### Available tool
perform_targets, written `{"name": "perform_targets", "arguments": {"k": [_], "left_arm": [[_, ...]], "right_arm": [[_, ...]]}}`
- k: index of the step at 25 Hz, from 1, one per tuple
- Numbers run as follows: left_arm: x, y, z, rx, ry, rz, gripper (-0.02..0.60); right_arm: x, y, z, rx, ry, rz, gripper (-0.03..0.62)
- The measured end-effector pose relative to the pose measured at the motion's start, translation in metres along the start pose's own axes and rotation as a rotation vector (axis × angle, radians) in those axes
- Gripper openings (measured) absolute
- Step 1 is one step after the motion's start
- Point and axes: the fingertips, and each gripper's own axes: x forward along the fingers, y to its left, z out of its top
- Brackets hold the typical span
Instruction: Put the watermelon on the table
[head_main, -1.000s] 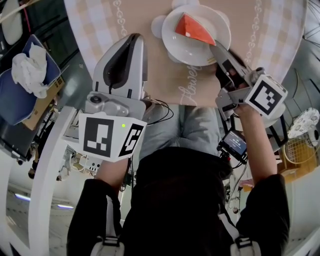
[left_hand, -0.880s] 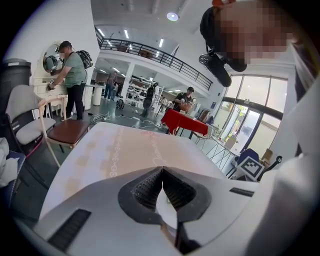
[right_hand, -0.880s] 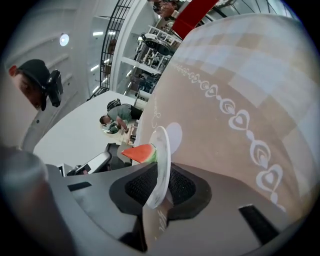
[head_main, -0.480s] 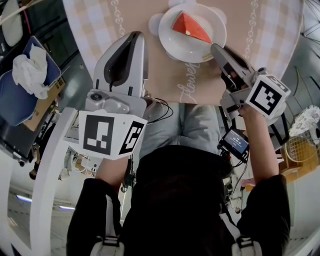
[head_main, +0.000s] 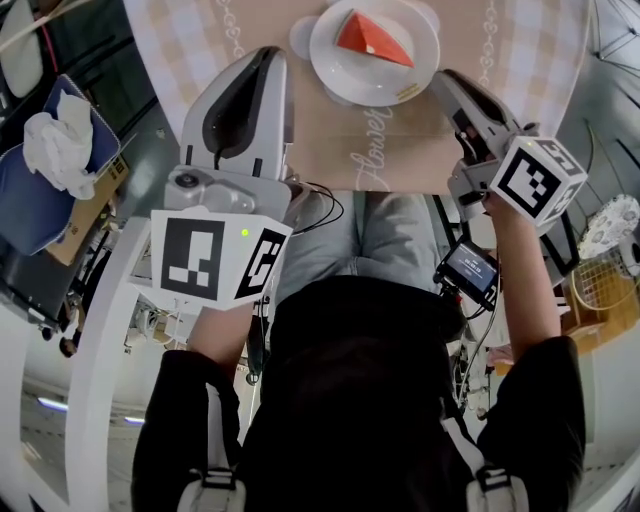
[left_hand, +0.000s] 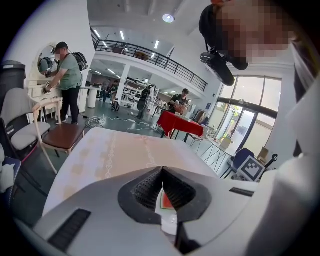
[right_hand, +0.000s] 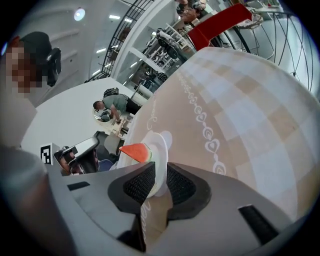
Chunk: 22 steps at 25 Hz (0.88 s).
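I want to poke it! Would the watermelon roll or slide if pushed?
Likely slides, not rolls: the watermelon is a flat-sided wedge on a smooth plate. A push at its pointed tip would probably spin it. It looks firm, so it probably won't flop.

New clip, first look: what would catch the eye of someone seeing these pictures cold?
A red watermelon wedge lies on a white plate on the round, checked table, straight ahead of the person. The right gripper sits close by the plate's right rim with its jaws a little apart. The left gripper, jaws together and empty, hangs over the table to the plate's left.
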Motion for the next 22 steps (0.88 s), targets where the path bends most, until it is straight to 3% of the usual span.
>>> {"name": "perform_targets", "arguments": {"k": [5,12,22], "left_arm": [[-0.007,-0.007,0.016,0.017,-0.025,-0.011,0.014],[-0.026,-0.023,0.048,0.048,-0.067,-0.047,0.014],[-0.065,-0.051,0.093,0.104,-0.139,-0.112,0.014]], "right_arm": [[-0.013,0.017,0.01,-0.091,-0.035,-0.023,0.063],[-0.033,0.069,0.033,-0.316,-0.097,-0.049,0.035],[-0.072,0.135,0.059,-0.363,-0.228,-0.005,0.015]]}}
